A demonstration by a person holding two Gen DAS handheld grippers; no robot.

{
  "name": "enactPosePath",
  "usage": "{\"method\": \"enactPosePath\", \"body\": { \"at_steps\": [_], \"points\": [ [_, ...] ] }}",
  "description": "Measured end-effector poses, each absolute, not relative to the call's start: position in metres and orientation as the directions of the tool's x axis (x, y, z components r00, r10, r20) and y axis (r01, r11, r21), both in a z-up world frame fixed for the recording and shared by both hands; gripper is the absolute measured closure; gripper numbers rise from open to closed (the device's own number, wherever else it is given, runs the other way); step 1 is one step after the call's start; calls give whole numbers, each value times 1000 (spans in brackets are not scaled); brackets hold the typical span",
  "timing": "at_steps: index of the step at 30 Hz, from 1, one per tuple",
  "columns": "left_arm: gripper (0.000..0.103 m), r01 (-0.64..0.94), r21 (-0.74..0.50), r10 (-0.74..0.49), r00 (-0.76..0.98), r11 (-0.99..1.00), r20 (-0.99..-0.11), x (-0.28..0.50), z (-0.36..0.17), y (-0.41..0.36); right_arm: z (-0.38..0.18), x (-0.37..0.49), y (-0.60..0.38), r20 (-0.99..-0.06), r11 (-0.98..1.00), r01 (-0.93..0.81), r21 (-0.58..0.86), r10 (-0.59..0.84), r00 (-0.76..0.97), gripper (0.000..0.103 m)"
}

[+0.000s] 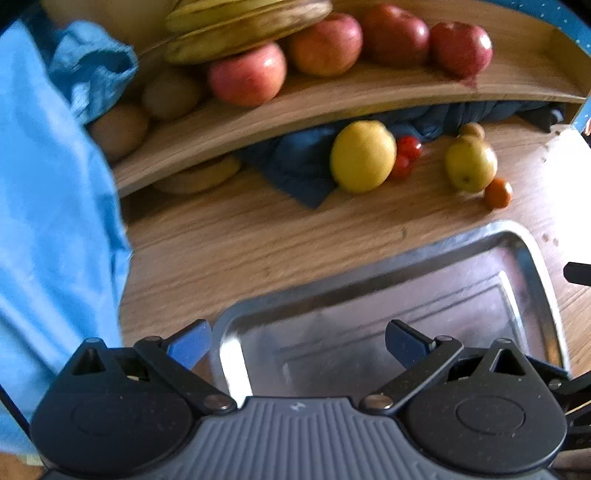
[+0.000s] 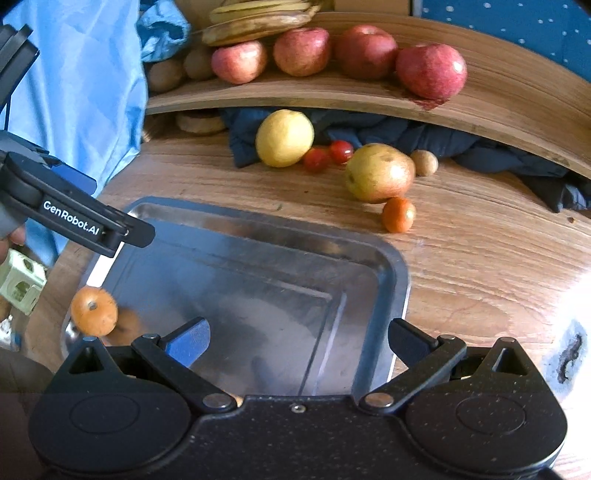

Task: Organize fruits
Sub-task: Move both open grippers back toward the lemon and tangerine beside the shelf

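Observation:
My left gripper [image 1: 297,343] is open and empty, hovering over the near-left corner of a metal tray [image 1: 369,262]. In the right wrist view, my right gripper [image 2: 299,339] is open above the same tray [image 2: 399,266]. An orange [image 2: 94,310] lies in the tray's near-left corner. One finger [image 2: 92,221] of the left gripper reaches in from the left. On the table beyond the tray lie a lemon [image 2: 284,138], two cherry tomatoes [image 2: 328,155], a yellow-brown pear [image 2: 378,171], a small orange [image 2: 398,214] and a small brown fruit [image 2: 424,162].
A curved wooden shelf [image 2: 332,99] above the table carries several red apples [image 2: 430,70], bananas [image 2: 258,22] and kiwis [image 2: 166,75]. A dark blue cloth [image 2: 480,147] lies under the shelf. Light blue fabric [image 1: 55,221] hangs at the left. A green-white box [image 2: 18,284] stands off the table's left edge.

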State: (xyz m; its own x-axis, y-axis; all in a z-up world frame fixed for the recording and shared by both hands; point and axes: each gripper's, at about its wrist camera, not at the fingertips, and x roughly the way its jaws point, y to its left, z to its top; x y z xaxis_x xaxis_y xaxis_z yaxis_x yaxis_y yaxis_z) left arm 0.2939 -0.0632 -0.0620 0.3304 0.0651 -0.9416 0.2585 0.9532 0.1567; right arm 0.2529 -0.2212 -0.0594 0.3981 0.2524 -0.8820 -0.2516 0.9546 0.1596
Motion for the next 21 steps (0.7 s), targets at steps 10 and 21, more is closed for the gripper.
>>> {"method": "enactPosePath", "body": {
  "at_steps": [10,21],
  "points": [
    [1,264,99,-9,379,960,-925,321,-67,-80,-56,266,-230,-852,985,-142,94,153,501,1],
    [1,283,37,-91,425,958,-901,344,-71,-84,-61,295,-237,-835,994,-79,73,104,541,3]
  ]
}}
